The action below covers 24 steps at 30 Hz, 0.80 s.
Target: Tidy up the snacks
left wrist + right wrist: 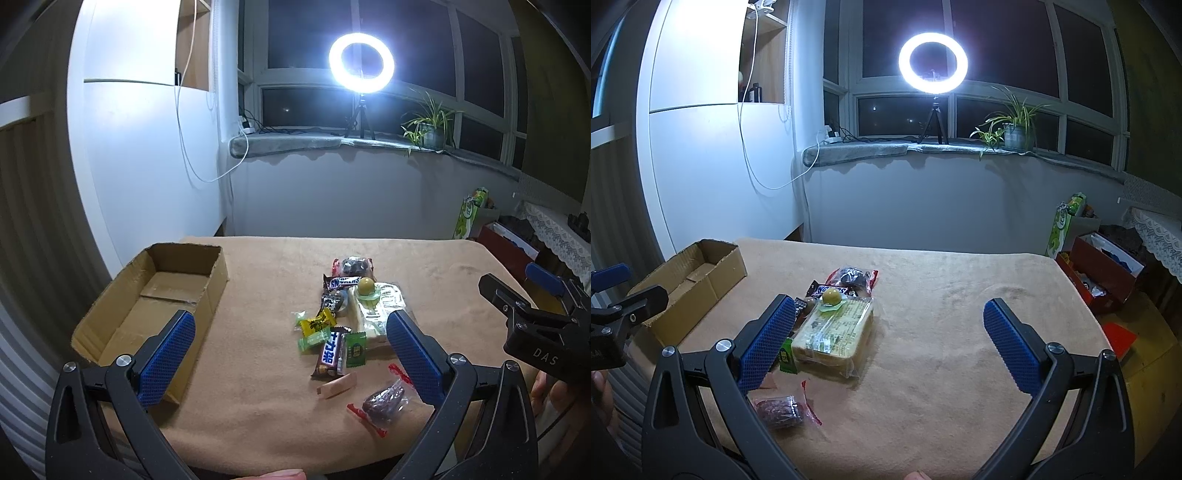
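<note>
Both grippers, left gripper (291, 354) and right gripper (890, 343), jaws wide, empty. Snack pile (343, 317): light, crinkly, slippery wrappers; pinch mid-body. Cardboard box (155, 295) left.

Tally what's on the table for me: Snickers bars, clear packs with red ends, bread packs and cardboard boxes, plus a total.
Snickers bars: 2
Clear packs with red ends: 2
Bread pack: 1
Cardboard box: 1
Total: 6
</note>
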Each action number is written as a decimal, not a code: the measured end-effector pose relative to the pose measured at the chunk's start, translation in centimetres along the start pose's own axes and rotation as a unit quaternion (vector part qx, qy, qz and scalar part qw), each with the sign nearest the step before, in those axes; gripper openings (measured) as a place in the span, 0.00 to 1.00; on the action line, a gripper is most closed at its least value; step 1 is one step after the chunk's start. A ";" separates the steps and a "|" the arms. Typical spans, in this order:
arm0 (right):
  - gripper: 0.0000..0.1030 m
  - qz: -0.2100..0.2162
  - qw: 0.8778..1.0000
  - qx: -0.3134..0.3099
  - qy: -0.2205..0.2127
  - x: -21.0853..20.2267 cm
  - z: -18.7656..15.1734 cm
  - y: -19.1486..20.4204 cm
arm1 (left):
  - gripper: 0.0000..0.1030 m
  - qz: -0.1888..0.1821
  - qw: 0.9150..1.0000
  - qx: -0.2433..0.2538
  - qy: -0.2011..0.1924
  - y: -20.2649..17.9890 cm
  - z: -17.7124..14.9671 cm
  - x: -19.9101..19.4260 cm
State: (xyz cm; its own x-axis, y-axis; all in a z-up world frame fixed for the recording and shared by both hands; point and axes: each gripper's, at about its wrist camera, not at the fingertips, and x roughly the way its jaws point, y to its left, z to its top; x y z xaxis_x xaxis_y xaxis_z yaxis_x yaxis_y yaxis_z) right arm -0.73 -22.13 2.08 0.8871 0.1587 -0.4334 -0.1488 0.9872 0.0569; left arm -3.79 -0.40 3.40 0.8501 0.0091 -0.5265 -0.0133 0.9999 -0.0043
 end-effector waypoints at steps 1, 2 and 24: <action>1.00 0.000 1.000 0.000 0.001 0.0 0.0 0.0 | 1.00 0.000 1.000 0.000 0.000 0.0 0.0 0.0; 1.00 0.000 1.000 0.000 0.001 0.0 0.0 0.0 | 1.00 0.000 1.000 0.000 0.000 0.0 -0.1 0.0; 1.00 0.000 1.000 -0.001 0.006 -0.1 -0.5 -0.3 | 1.00 0.002 1.000 0.000 0.003 0.2 -0.4 0.3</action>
State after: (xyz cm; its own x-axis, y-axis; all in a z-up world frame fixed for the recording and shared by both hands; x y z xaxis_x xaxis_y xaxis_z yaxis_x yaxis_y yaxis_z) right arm -1.02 -22.46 1.71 0.8814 0.1583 -0.4450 -0.1493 0.9872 0.0556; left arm -3.78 -0.21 2.92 0.8466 0.0136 -0.5321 -0.0169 0.9999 -0.0014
